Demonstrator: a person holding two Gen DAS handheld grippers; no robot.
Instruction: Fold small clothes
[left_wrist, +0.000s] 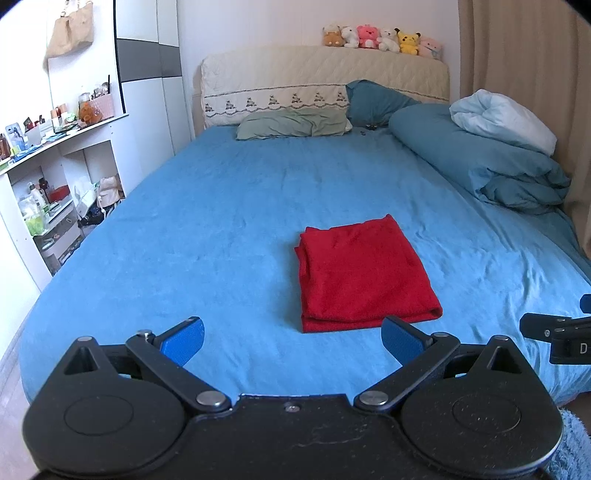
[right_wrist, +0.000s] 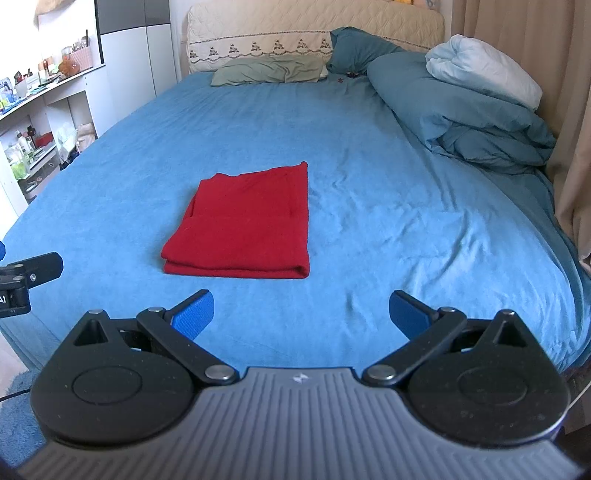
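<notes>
Lying flat on the blue bed sheet (left_wrist: 229, 206), the red garment (left_wrist: 364, 271) is folded into a neat layered rectangle, its doubled edge turned toward both grippers and its stacked layers showing along the left side. From the left wrist view it sits just ahead of the right-hand fingertip and a little to that side of the left gripper (left_wrist: 293, 339); from the right wrist view the same garment (right_wrist: 245, 221) lies ahead of the left-hand fingertip, so it rests between the two tools and touches neither. The left gripper hovers low over the near edge of the bed, pointing forward along the mattress, its blue pads (left_wrist: 184, 339) spread wide with nothing between them. The right gripper (right_wrist: 301, 314) is held at much the same height and angle just beside it, its own blue pads (right_wrist: 408, 314) likewise set far apart and empty; part of each tool shows at the edge of the other's view. Beyond the fingers, a green pillow (left_wrist: 291, 123) lies against the quilted headboard (left_wrist: 321, 77), which carries a row of plush toys (left_wrist: 380, 38). Far ahead and to the right, a bundled blue duvet (left_wrist: 476, 162) is heaped with a pale one on top. To the left, a white shelf unit (left_wrist: 55, 184) holds bottles and small items in its open compartments.
</notes>
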